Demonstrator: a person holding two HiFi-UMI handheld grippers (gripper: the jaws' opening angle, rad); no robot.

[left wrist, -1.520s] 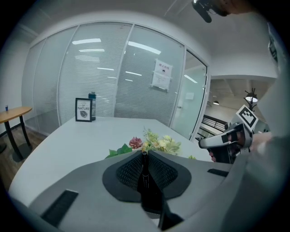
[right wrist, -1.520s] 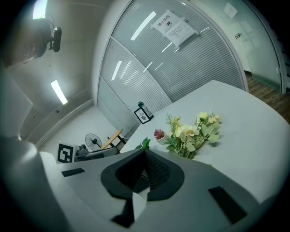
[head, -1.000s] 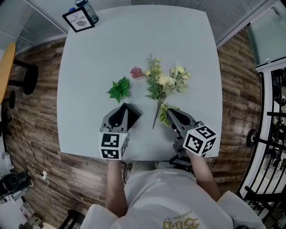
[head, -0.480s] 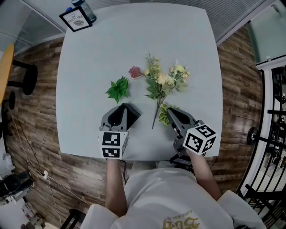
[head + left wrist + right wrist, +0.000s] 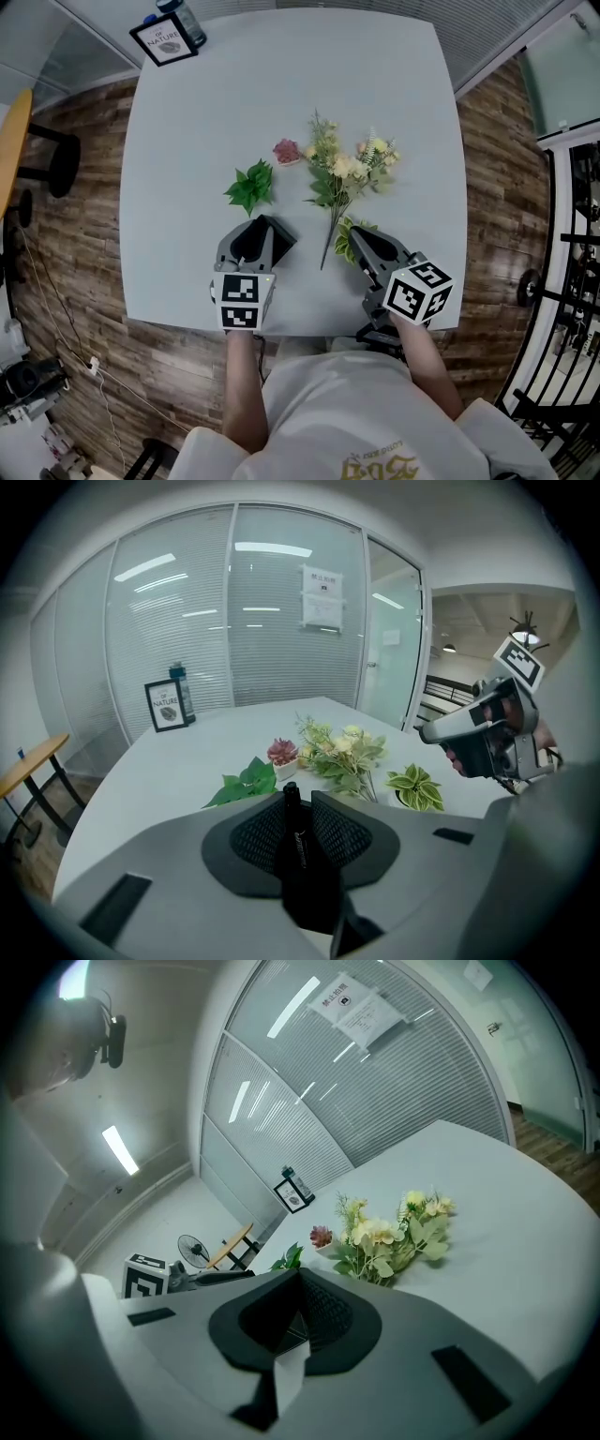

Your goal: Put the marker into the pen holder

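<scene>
Hardly anything shifted vs half a sec ago: left gripper [image 5: 264, 229] sits a touch further right. Black marker [image 5: 300, 850] is clamped btwn left jaws, tip fwd, low over table [image 5: 187, 141] near its front edge. Right gripper [image 5: 357, 235] is pinched closed, nothing in it, beside small striped-leaf plant [image 5: 345, 242]. Bouquet [image 5: 342, 173], green sprig [image 5: 249, 186], pink succulent [image 5: 286, 151] lie beyond; framed sign [image 5: 165, 41] at far corner.

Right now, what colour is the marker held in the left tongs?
The marker is black; it shows best in the left gripper view.
</scene>
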